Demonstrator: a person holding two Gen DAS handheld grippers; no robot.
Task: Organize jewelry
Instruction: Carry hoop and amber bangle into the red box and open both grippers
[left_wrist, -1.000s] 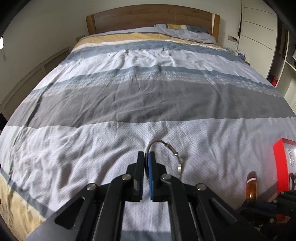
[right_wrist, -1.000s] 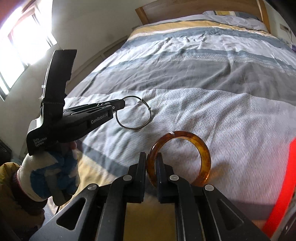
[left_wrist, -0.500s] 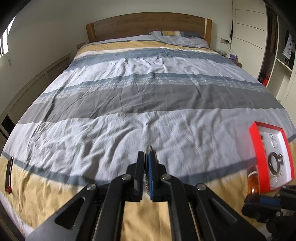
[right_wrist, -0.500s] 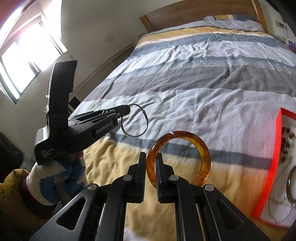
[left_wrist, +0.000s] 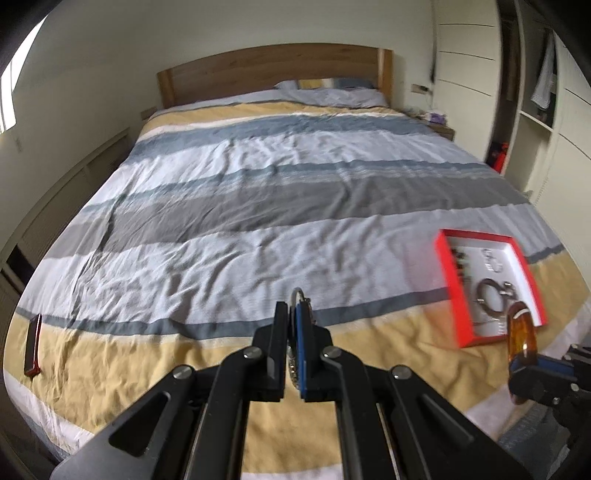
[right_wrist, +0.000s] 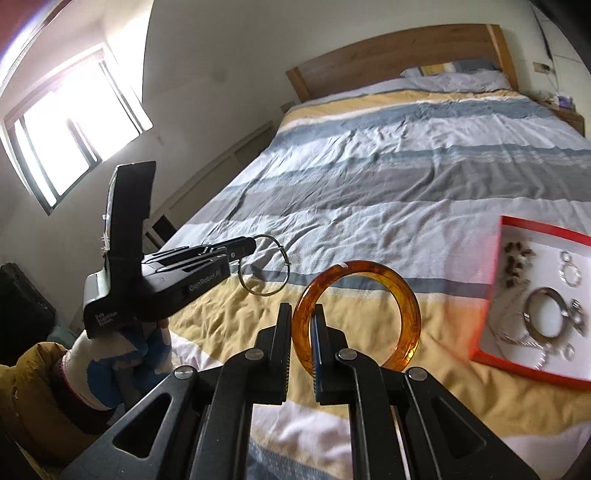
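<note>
Right wrist view: the right gripper (right_wrist: 300, 332) is raised above the bed (right_wrist: 369, 177), fingers clamped on an upright amber bangle (right_wrist: 402, 295). To its left, the gloved left gripper (right_wrist: 251, 245) pinches a thin wire hoop (right_wrist: 264, 293) in midair. A red jewelry tray (right_wrist: 532, 371) lies on the bedspread at right.

- Open striped duvet (left_wrist: 280, 206) stretched broadly ahead.
- The red jewelry box (right_wrist: 532, 363) lay at the right.
- A dark flat object (left_wrist: 32, 345) lay near the left edge.
</note>
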